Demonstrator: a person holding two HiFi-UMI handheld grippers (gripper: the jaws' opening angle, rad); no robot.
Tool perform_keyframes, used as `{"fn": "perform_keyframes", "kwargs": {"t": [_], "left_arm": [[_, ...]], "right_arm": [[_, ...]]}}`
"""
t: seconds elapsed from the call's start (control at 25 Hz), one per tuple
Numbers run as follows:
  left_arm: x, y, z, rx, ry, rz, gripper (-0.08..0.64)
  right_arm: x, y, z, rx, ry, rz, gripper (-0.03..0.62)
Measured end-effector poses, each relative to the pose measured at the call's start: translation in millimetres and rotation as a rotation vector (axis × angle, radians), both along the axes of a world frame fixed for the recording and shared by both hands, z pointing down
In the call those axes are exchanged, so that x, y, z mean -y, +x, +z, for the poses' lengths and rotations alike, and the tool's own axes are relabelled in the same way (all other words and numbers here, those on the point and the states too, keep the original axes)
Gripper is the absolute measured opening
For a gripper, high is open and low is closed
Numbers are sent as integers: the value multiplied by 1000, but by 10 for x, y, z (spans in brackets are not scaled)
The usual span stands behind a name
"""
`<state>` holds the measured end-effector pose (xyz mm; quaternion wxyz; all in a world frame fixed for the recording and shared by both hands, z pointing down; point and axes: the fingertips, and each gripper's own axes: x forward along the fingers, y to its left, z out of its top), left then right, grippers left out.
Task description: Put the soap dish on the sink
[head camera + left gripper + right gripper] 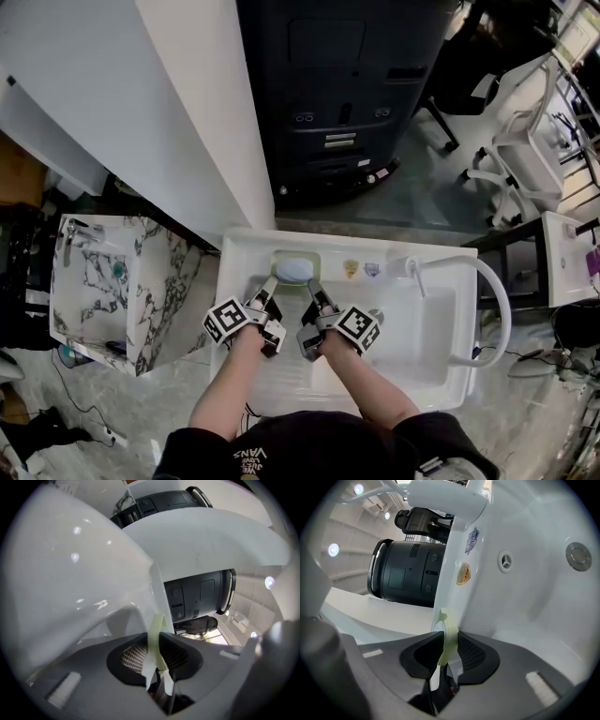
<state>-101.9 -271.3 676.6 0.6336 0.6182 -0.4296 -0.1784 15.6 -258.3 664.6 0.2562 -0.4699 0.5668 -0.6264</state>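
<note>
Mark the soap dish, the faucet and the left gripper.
soap dish (278, 259), head view, pale green back-left rim.
faucet (459, 262), head view, top of the white arched spout.
left gripper (270, 289), head view, between its fingertips at the dish's left edge.

Only legible text I get is "VANS" on the person's black shirt (246, 457), upside down in head view. Yellow sticker (351, 269) and blue sticker (372, 270) on the sink (234, 272) rim: print too small. Marker cubes (225, 322) (357, 325) show square patterns, no characters.
</note>
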Motion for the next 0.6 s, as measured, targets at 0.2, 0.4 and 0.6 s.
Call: {"fn": "perform_keyframes", "kwargs": {"t": [0.2,0.4,0.6], "left_arm": [[8,-3,-15,-23,4,-15,126],[22,16,-96,-66,48,-35,127],[32,24,-156,-89,68,-60,169]], "right_arm": [[-36,1,-21,-50,7,-40,100],[-93,9,-40,-55,20,-59,110],[-167,-57,-113,-133,69,-143,110]]}}
